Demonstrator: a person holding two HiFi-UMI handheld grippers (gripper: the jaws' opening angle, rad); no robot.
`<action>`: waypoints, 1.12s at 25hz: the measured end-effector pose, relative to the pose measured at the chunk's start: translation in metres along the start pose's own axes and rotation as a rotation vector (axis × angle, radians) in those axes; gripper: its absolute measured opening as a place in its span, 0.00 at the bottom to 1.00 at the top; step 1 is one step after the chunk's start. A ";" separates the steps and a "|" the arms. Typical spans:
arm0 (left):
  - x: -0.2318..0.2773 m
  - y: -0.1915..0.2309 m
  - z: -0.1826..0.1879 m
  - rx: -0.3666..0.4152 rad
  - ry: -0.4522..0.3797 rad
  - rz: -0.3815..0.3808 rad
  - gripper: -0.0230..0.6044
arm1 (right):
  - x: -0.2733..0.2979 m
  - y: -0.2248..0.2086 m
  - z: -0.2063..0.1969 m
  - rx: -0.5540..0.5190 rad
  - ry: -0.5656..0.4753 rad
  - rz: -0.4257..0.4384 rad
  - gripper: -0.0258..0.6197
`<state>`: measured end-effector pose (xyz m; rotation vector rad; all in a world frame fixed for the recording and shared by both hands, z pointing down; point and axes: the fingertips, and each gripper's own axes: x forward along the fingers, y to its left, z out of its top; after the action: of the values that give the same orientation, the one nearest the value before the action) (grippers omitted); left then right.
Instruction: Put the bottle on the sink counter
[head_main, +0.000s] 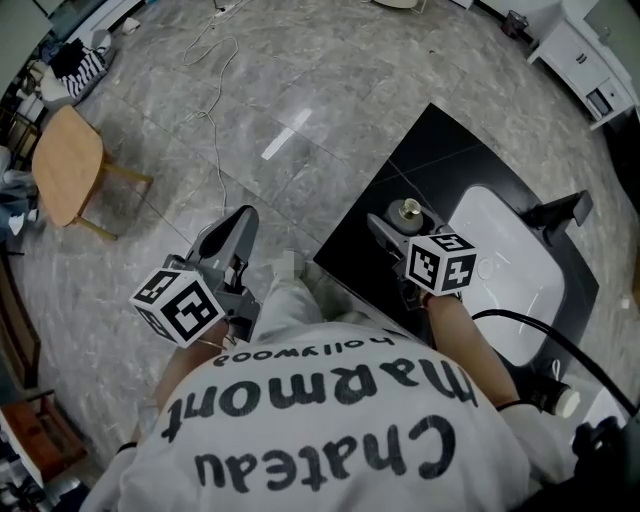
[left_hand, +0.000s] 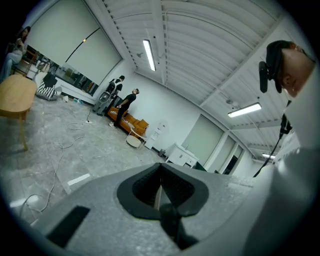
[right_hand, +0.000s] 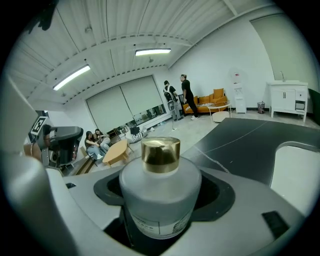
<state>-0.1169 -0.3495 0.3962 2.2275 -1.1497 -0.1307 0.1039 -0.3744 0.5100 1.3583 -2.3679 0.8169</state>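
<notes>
The room is evenly bright, lit by long ceiling strip lights (left_hand: 149, 54). One throws a white glare streak on the glossy floor (head_main: 285, 135). Shadows are soft, as beneath the wooden table (head_main: 66, 165). Both gripper views bend lines strongly and go black at the corners. The left gripper (left_hand: 159, 172) looks soft up close; the bottle (right_hand: 160, 195) shows a sharp, glinting gold cap.

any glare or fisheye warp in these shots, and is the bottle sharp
Head view: a bright streak of ceiling-light glare lies on the grey floor, and the edges bow from the wide lens. Right gripper view: the bottle is sharp, its gold cap catches highlights, and the corners are dark. Left gripper view: same round vignette, and the left gripper looks slightly soft up close.
</notes>
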 end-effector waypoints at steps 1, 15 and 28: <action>-0.002 0.000 0.000 -0.001 -0.004 0.000 0.06 | -0.001 0.000 -0.001 -0.003 0.007 0.000 0.57; -0.023 -0.002 0.006 -0.012 -0.047 0.008 0.06 | -0.003 0.008 -0.014 -0.122 0.078 -0.027 0.57; -0.035 -0.001 0.008 -0.009 -0.057 0.010 0.06 | -0.004 0.009 -0.015 -0.113 0.088 -0.033 0.57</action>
<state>-0.1405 -0.3259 0.3823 2.2222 -1.1885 -0.1957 0.0976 -0.3591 0.5174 1.2861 -2.2820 0.7078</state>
